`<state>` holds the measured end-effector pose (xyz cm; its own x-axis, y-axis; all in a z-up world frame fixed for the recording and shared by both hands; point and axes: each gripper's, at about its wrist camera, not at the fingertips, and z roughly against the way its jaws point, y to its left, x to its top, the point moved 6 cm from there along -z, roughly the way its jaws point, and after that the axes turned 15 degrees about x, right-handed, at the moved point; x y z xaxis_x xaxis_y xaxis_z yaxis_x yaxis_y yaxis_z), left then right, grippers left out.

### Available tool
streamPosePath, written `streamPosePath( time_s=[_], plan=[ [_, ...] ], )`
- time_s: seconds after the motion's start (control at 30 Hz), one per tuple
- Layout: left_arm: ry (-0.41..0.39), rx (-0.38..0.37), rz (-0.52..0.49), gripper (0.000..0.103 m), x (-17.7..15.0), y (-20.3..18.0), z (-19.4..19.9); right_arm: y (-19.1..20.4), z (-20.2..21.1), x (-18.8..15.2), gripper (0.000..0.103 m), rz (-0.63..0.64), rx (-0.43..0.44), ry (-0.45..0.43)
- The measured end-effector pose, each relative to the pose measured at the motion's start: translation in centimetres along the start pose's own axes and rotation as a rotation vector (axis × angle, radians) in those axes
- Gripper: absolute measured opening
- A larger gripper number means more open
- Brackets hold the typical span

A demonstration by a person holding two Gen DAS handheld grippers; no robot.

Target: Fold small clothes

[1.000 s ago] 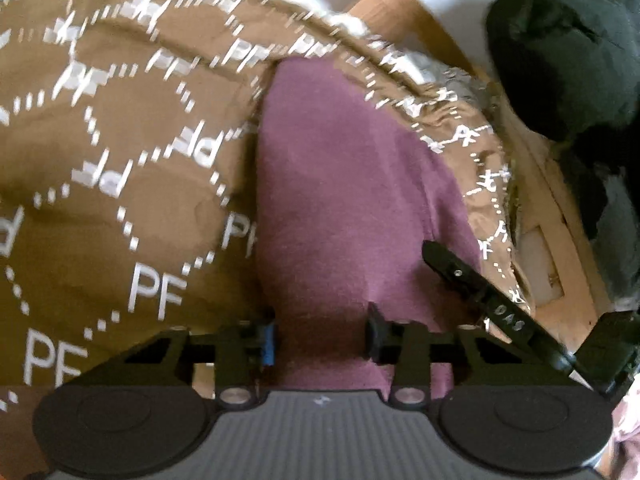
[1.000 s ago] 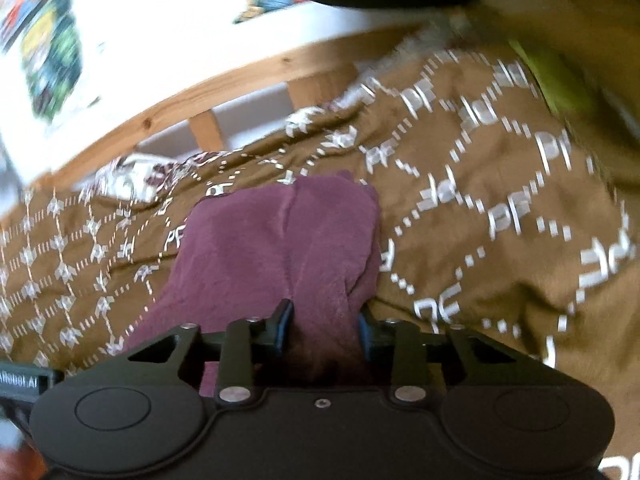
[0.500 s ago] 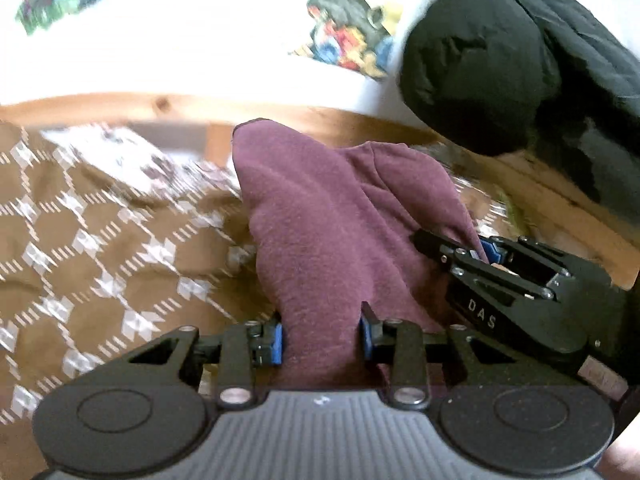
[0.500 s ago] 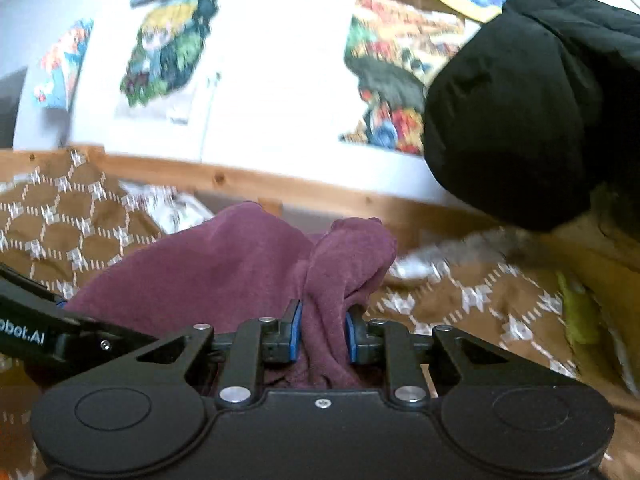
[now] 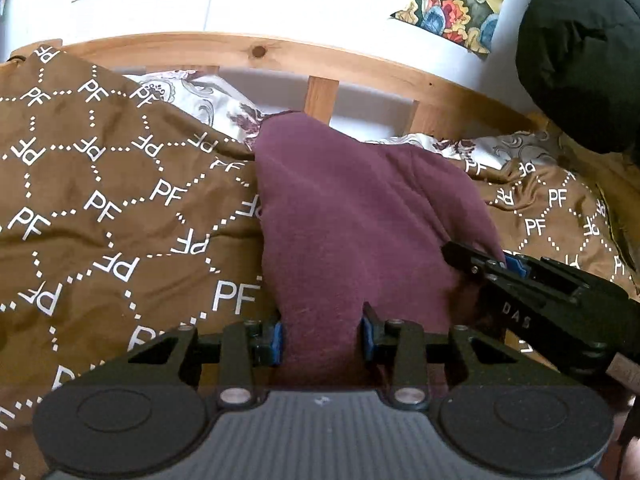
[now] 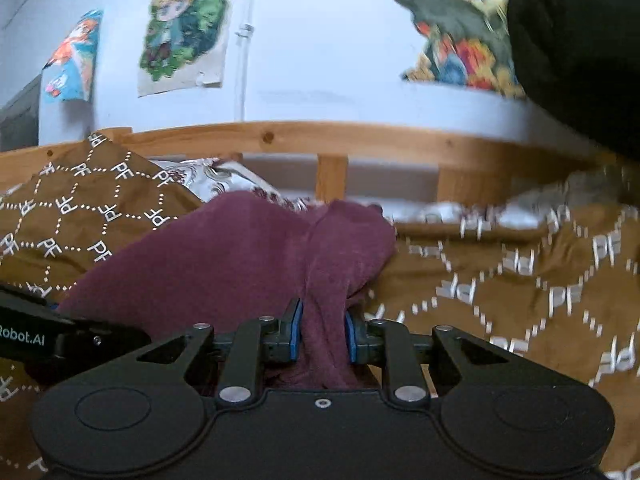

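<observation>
Both sets of jaws are pinched on the soft maroon fleece garment (image 5: 352, 216), which is stretched away towards the wooden bed rail (image 5: 280, 50), its length running forward.

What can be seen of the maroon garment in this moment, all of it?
The maroon garment is a small piece of soft, fleecy-looking knit, plain, with no print or fastening visible. It is bunched, not flat: the left hand-held gripper pinches one gathered end, the right hand-held gripper another, with a rounded lobe beside a deep fold. Its far part drapes toward the brown PF-patterned bedcover, in front of the wooden bed rail. What kind of garment it is cannot be told.
</observation>
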<state>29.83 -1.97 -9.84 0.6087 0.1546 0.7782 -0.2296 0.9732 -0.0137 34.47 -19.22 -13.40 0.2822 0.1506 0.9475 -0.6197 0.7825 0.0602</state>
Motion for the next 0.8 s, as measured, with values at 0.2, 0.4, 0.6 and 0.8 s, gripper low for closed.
streamPosePath(
  time_s=[0.2, 0.4, 0.6, 0.8],
  plan=[
    [0.046, 0.017, 0.034, 0.055, -0.5, 0.8, -0.4, -0.6, 0.1, -0.8, 0.033, -0.059, -0.003, 0.013],
    [0.098, -0.011, 0.139, 0.064, -0.3, 2.4, -0.2, -1.2, 1.2, -1.0, 0.049, -0.072, -0.052, 0.014],
    [0.028, 0.057, 0.101, 0.095, 0.3, 2.7, 2.5, -1.5, 2.8, -0.9, 0.061, -0.095, -0.094, 0.011],
    [-0.050, 0.078, 0.045, 0.102, 0.9, 2.7, 6.1, -0.9, 5.9, 0.0, 0.078, -0.117, -0.116, -0.034]
  ],
)
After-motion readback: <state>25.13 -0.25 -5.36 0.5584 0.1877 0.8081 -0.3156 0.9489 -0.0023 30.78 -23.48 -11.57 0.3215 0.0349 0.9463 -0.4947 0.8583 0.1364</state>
